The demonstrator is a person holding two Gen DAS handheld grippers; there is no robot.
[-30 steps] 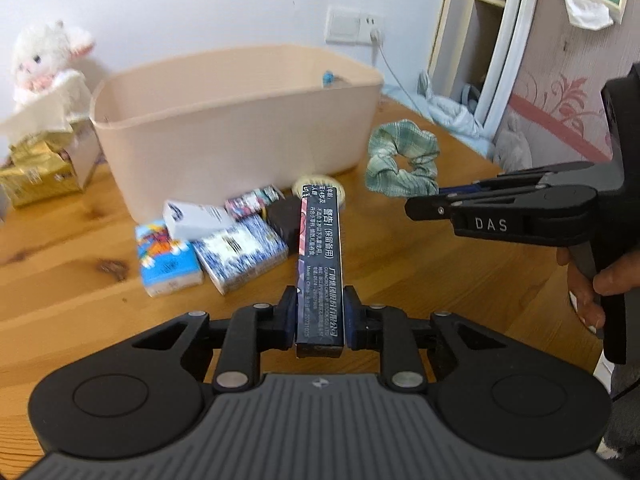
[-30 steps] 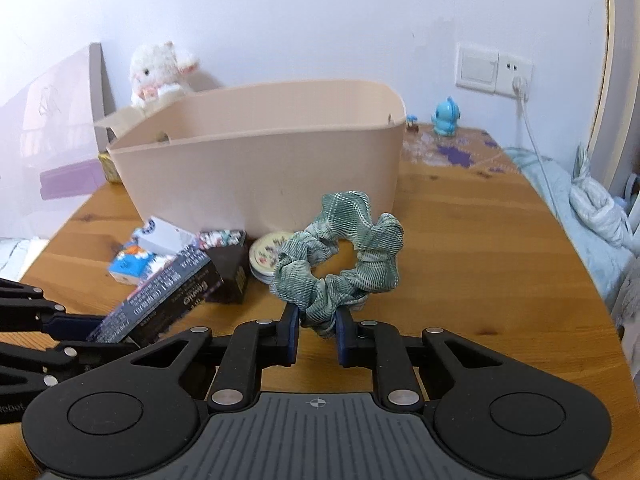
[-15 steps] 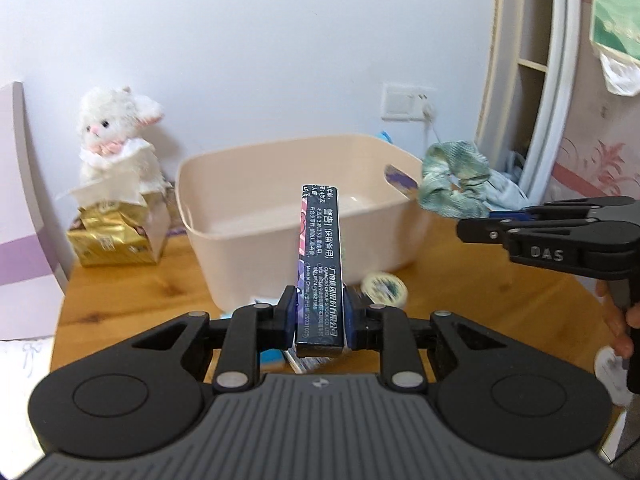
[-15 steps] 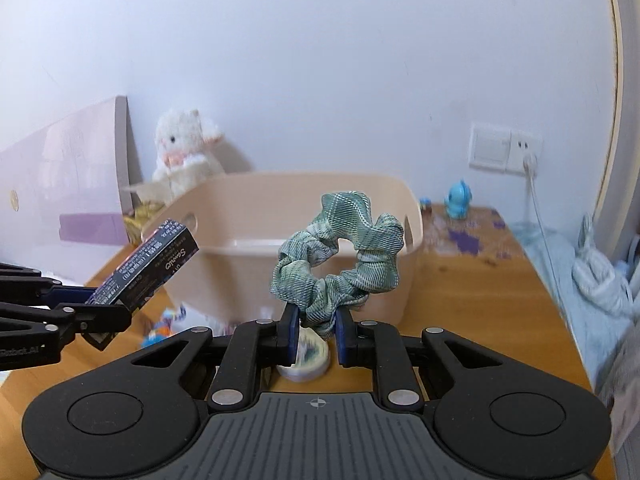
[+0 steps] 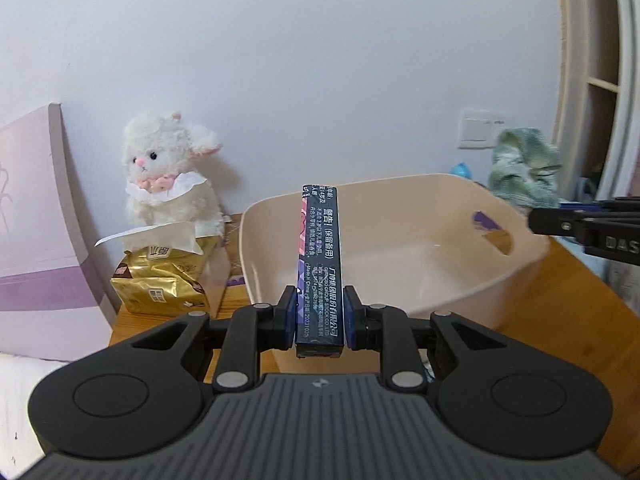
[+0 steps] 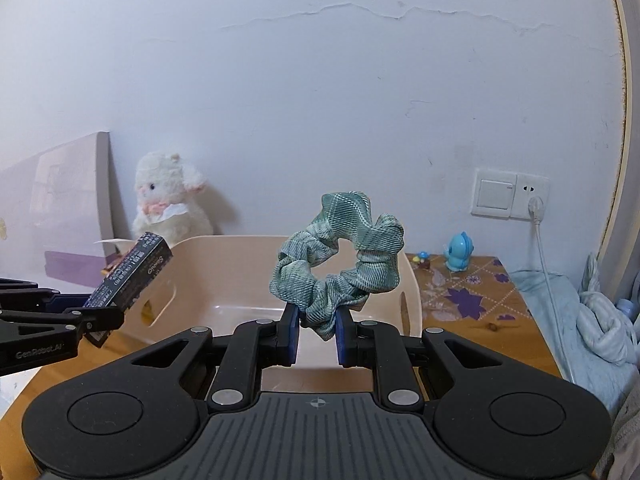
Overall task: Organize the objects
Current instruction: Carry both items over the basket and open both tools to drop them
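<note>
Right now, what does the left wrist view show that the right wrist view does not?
Only the left wrist view shows the gold tissue pack beside the plush. Only the right wrist view shows the blue figurine whole, the plugged socket and the purple-flowered table corner. Both show the beige basin, the white plush lamb, the dark box in the left gripper, and the green scrunchie in the right gripper.

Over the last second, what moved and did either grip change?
Both rose from table level to above the tub: the left hand-held gripper carrying the dark box, the right hand-held gripper the green scrunchie. Both grips unchanged; nothing released. The tub is empty.
</note>
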